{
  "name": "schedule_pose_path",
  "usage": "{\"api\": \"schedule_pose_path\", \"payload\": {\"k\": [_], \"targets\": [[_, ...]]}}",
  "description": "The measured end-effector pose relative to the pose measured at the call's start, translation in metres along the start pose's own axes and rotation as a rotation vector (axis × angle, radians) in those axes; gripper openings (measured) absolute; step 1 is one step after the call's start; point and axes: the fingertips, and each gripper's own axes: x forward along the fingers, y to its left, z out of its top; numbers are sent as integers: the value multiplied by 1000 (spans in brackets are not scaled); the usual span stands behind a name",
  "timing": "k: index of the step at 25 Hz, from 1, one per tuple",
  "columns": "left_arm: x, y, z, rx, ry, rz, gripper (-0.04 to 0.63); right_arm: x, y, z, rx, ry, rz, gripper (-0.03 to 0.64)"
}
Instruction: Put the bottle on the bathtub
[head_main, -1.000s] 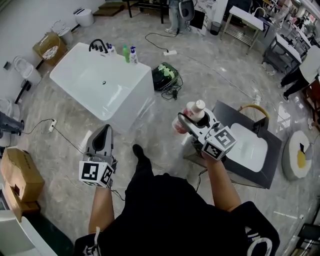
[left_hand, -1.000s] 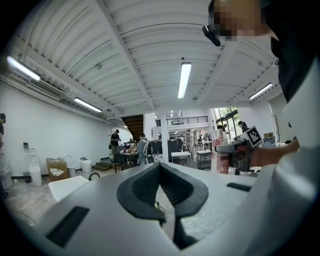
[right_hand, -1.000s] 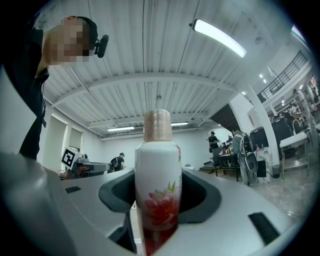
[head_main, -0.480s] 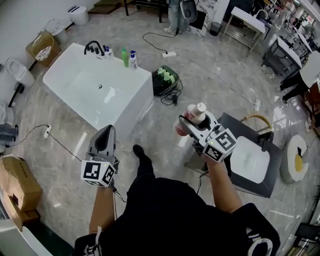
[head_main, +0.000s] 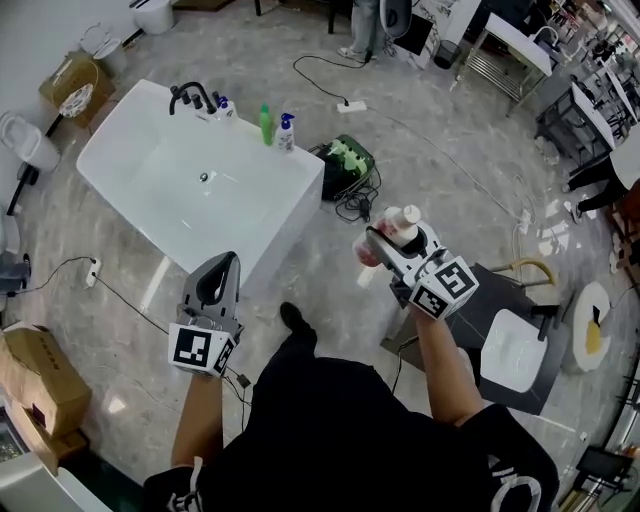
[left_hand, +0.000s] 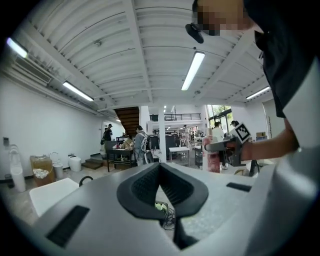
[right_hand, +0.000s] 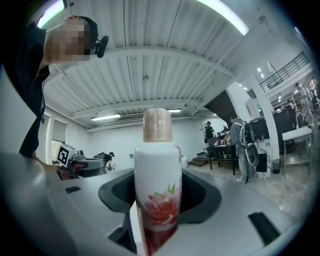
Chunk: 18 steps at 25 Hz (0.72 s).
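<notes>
A white bottle (right_hand: 157, 187) with a pink flower print and a tan cap stands upright between the jaws of my right gripper (right_hand: 159, 200), which is shut on it. In the head view the bottle (head_main: 392, 232) is held over the floor, right of the white bathtub (head_main: 290, 172). My left gripper (head_main: 217, 282) is shut with nothing in it, low and near the tub's near corner. In the left gripper view its jaws (left_hand: 161, 187) meet at the tips, and the bottle (left_hand: 213, 155) shows far right.
A black faucet (head_main: 191, 95), a green bottle (head_main: 265, 124) and a spray bottle (head_main: 286, 131) stand on the tub's far rim. A green-and-black bag (head_main: 342, 158) with cables lies beside the tub. A dark stand with a white basin (head_main: 513, 350) is at right. Cardboard boxes (head_main: 34, 374) sit at left.
The view has shifted: the bathtub now lies closer to both grippers. The right gripper still holds the bottle upright; the left stays shut.
</notes>
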Motion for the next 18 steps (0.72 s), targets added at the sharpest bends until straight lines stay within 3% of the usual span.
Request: {"api": "schedule_pose_path", "payload": {"k": [6, 11, 15, 18], "targets": [[35, 67, -7, 8, -18, -78, 8, 92, -32, -2, 14, 22, -33, 224], [58, 95, -17, 7, -22, -161, 8, 145, -51, 5, -5, 43, -54, 224], [66, 117, -30, 2, 12, -189, 8, 175, -62, 14, -36, 42, -60, 224], [72, 128, -26, -4, -16, -197, 8, 191, -67, 20, -58, 42, -63, 224]]}}
